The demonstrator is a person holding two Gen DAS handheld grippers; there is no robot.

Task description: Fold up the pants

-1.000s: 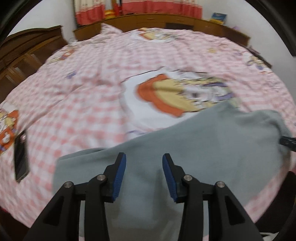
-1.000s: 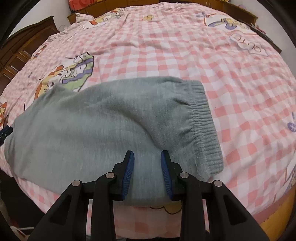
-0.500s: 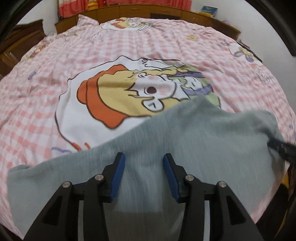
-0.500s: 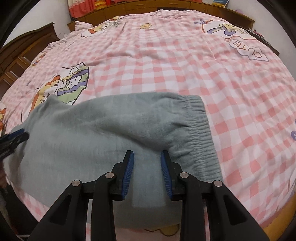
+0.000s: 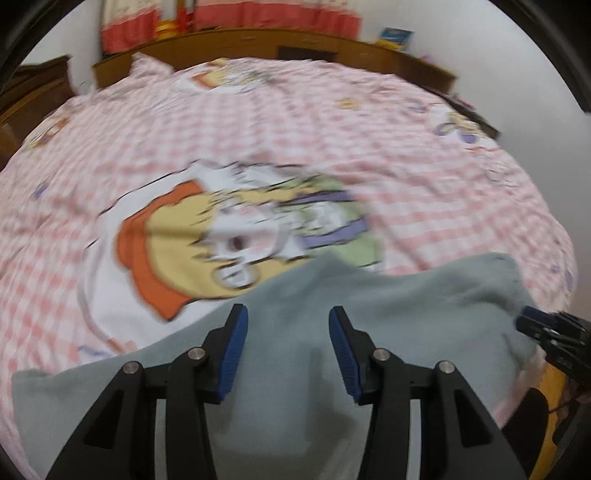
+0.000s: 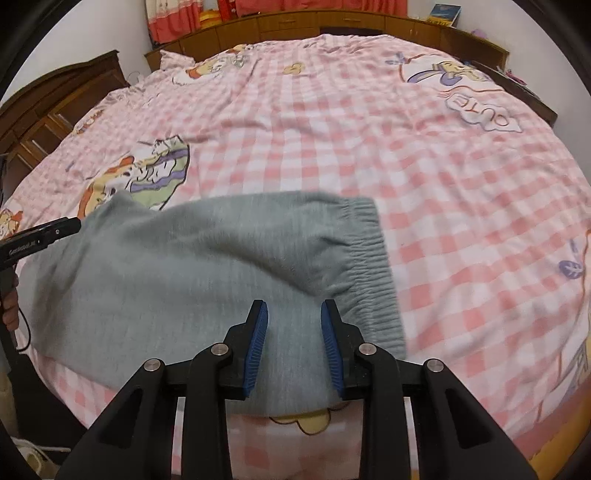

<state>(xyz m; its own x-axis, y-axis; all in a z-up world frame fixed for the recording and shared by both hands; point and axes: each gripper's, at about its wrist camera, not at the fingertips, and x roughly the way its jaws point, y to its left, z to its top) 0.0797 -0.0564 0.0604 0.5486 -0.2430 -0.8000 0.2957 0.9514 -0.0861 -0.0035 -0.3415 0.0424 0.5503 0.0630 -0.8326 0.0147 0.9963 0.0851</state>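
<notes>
Where the bed [image 6: 424, 155] meets its near edge, grey pants [image 6: 192, 266] lie flat across the pink checked sheet [image 5: 332, 122], running left to right along that edge. Left wrist view blurred by motion. At far left of the right wrist view, a dark wooden headboard [image 6: 62, 99]. Just inside it, the left tongs [image 6: 55, 230] enter from the left edge and meet the left end of the pants; that same view shows them side-on only. In their own camera, left tongs [image 5: 284, 332] stand open over the grey cloth, blue pads [image 5: 234, 350] well apart, nothing between them; contact with the cloth cannot be told. A cartoon print [image 5: 236, 236] on the sheet lies just beyond the far edge of the pants here. Middle: pants smooth, no fold showing. Right tongs [image 6: 293, 325] open, poised above the near edge of the pants, just left of the ribbed waistband [image 6: 373, 273]; nothing between the pads. The waistband forms the right end of the pants. Beyond it, bare checked sheet, with a "CUTE" print [image 6: 480, 110] far right. Wooden cabinets [image 6: 332, 22] and red curtains [image 6: 310, 5] along the back wall.
</notes>
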